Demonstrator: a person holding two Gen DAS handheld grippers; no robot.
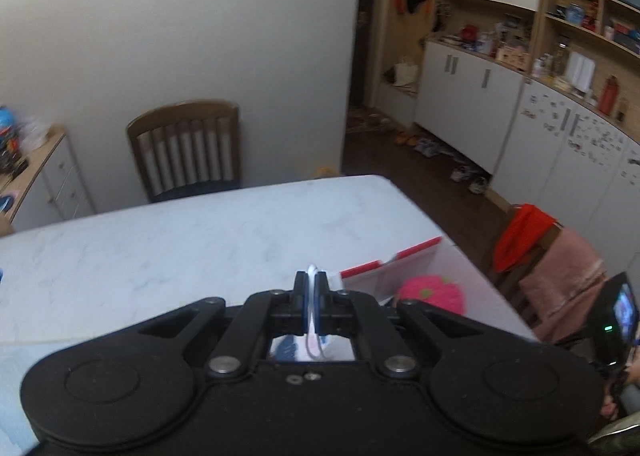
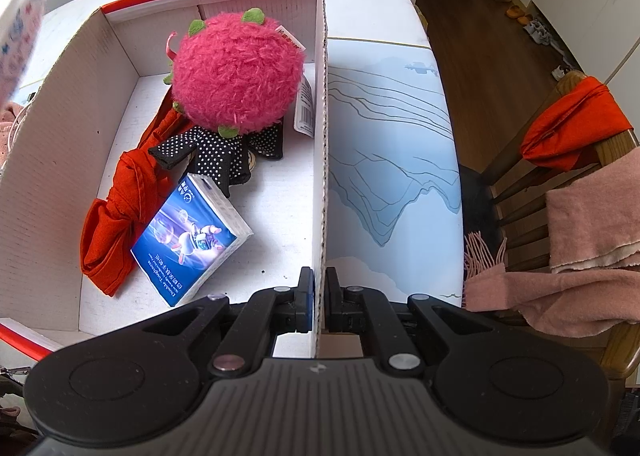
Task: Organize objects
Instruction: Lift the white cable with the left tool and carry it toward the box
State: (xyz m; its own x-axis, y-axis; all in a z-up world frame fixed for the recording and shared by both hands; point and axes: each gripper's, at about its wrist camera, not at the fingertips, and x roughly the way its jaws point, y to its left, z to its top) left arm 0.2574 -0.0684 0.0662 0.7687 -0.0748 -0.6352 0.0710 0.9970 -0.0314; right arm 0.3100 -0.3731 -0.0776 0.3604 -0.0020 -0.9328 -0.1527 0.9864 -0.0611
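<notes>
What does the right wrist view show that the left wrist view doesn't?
Right wrist only: the right gripper shut on the white cardboard box's side wall; inside the box, a blue tissue pack, black dotted gloves and red cloth.

Left wrist only: the left gripper shut on a thin white-and-blue item; a brown wooden slatted chair.

Both: fuzzy pink plush ball, marble-look table.

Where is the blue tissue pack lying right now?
In the right wrist view, the blue tissue pack lies inside the cardboard box, beside the red cloth.
</notes>
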